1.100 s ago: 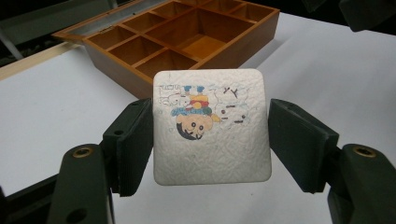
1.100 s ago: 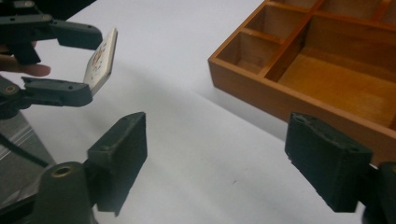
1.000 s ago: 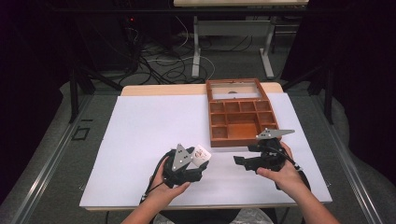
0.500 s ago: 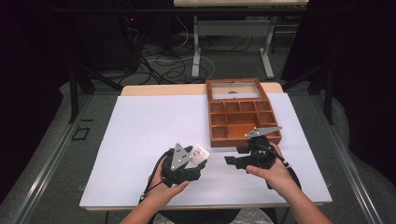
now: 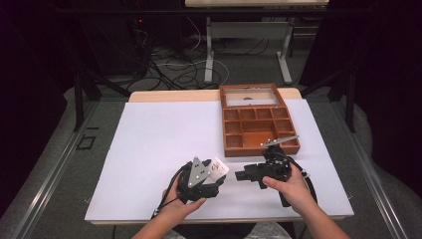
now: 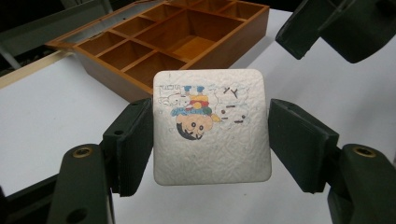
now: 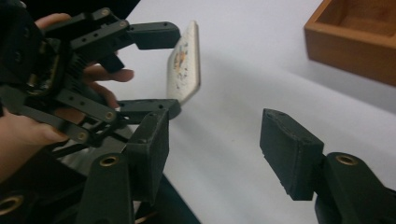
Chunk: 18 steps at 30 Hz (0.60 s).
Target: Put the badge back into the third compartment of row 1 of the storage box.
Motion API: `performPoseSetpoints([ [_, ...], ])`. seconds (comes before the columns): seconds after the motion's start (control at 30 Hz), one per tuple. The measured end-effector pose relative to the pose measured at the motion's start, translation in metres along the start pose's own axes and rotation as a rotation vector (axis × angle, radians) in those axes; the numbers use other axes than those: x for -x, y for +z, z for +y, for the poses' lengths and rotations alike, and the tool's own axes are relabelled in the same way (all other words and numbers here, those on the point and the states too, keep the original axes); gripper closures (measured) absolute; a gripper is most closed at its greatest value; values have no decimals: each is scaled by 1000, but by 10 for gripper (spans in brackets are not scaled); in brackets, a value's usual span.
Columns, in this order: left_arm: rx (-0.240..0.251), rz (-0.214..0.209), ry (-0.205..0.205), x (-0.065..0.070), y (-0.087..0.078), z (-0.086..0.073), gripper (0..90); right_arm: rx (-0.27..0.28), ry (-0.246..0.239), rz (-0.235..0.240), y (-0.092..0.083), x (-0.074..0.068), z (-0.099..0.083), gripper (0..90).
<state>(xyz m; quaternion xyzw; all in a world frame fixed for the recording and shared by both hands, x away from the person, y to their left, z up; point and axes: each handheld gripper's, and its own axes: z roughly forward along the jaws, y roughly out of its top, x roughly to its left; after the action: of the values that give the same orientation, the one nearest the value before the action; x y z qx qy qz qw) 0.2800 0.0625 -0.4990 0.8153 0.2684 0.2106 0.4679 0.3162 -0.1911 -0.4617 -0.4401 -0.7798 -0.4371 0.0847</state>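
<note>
So my left gripper [image 5: 215,175] is clamped on a little white square tile [image 6: 212,125] with a cartoon printed on it, one pad on each side edge, gripping it tight. It's held up off the white table [image 5: 149,144], just short of the wooden box [image 5: 259,119] with all the compartments. From the right gripper view the tile stands nearly on edge, tilted a bit.

My right gripper [image 5: 239,175] points straight at the tile from close beside it. Its jaws have just been closing but there's a clear gap between the pads, nothing between them, not touching the tile. Both hands hover near my edge of the table.
</note>
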Motion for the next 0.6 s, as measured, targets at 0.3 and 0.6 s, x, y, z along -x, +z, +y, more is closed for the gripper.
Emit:
performPoseSetpoints([
  [0.3, -1, -43, 29, 15, 3, 2, 336, -4, 49, 93, 1, 11, 0, 520],
  [0.6, 5, -73, 57, 25, 6, 3, 336, -2, 72, 121, 3, 17, -1, 553],
])
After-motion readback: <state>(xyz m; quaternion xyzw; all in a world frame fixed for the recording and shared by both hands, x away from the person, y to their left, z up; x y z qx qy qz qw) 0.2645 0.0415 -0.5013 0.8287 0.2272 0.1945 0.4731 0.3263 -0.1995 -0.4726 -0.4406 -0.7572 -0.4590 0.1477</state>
